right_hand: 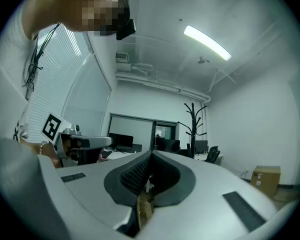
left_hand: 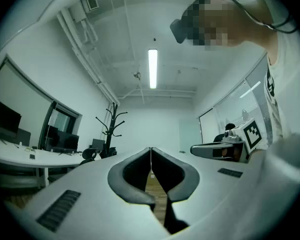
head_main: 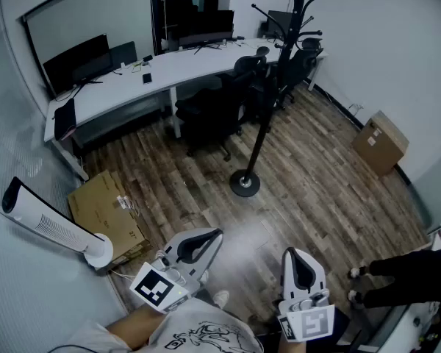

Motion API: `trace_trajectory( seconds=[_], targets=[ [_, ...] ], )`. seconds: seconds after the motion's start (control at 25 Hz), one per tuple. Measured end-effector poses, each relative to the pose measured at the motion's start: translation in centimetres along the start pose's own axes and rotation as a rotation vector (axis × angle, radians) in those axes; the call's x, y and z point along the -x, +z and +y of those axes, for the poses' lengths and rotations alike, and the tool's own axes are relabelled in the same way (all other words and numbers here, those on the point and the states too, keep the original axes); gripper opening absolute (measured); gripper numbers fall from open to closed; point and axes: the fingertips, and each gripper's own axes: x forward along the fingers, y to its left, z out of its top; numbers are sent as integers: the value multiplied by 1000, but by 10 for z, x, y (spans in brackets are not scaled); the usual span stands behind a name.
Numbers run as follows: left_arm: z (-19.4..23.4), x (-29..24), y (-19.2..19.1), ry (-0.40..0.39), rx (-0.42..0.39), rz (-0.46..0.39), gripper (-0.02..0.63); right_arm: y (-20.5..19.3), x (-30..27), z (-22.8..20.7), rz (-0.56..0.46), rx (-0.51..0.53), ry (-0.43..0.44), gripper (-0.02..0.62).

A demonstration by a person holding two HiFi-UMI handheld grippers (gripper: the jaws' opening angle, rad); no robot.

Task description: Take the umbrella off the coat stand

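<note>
The black coat stand rises from a round base on the wood floor, about mid-room, with its hooks at the top of the head view. I cannot pick out an umbrella on it; dark office chairs sit right behind the pole. My left gripper and right gripper are held low and close to my body, well short of the stand, both shut and empty. The stand is far off in the left gripper view and the right gripper view. Left jaws and right jaws meet at the tips.
A curved white desk with monitors runs along the back. A cardboard box stands by the right wall, flattened cardboard and a white tower fan at the left. A person's legs are at the right edge.
</note>
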Motion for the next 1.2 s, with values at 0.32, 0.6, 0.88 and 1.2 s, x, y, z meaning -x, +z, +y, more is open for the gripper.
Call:
trace_trajectory(
  seconds=[0.32, 0.6, 0.88, 1.2],
  targets=[
    [8, -2, 9, 0, -4, 4, 21, 8, -8, 5, -4, -6, 3, 6],
    [41, -7, 8, 0, -2, 21, 21, 4, -45, 15, -1, -34, 19, 8],
    [94, -19, 7, -13, 4, 11, 21, 3, -105, 16, 1, -25, 15, 8],
    [159, -38, 5, -9, 12, 41, 23, 3, -172, 8, 10, -3, -4, 8]
  ],
)
